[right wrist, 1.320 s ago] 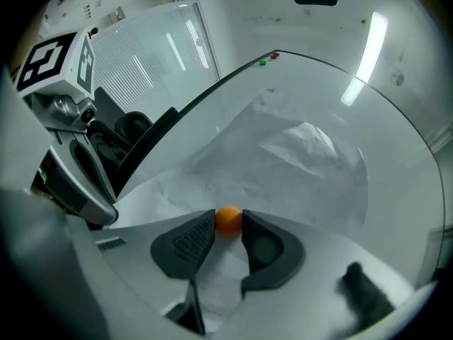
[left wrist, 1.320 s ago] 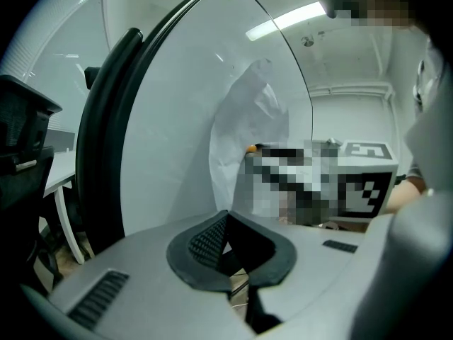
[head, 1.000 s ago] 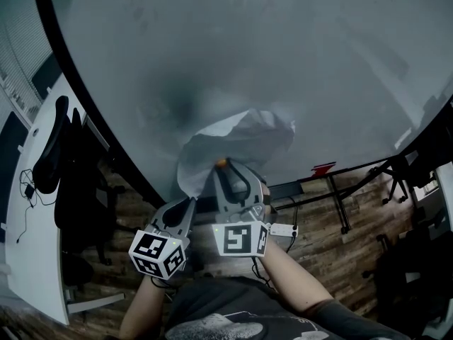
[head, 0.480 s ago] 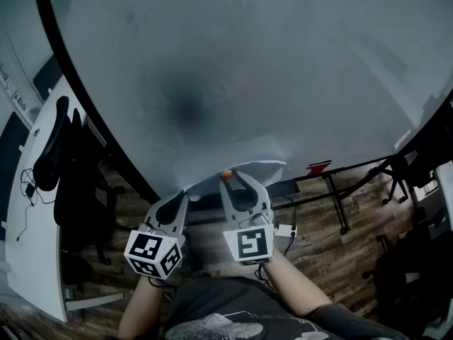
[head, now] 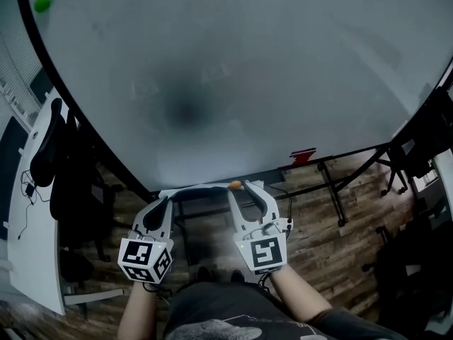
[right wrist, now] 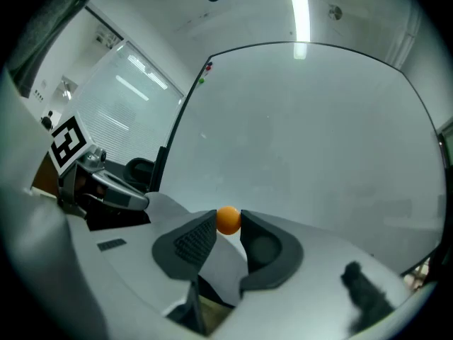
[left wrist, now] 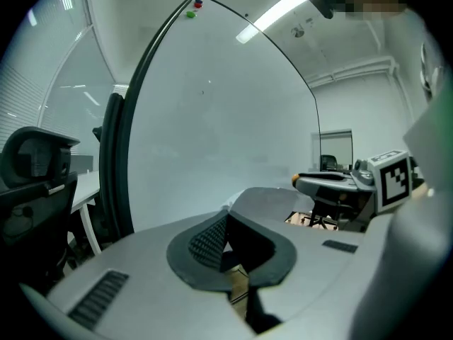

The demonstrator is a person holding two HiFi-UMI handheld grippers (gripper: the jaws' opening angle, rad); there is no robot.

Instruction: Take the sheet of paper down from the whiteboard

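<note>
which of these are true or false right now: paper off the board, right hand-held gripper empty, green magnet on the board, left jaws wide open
1. The sheet of paper is off the whiteboard. True.
2. The right hand-held gripper is empty. False: a small orange ball sits pinched between its pads.
3. A green magnet sits near the whiteboard's corner. True.
4. The left hand-held gripper has its jaws wide apart. False: they are closed together, gripping the sheet of paper.

sheet (head: 202,187) before whiteboard (head: 248,62), chair (head: 53,147) at left
</note>
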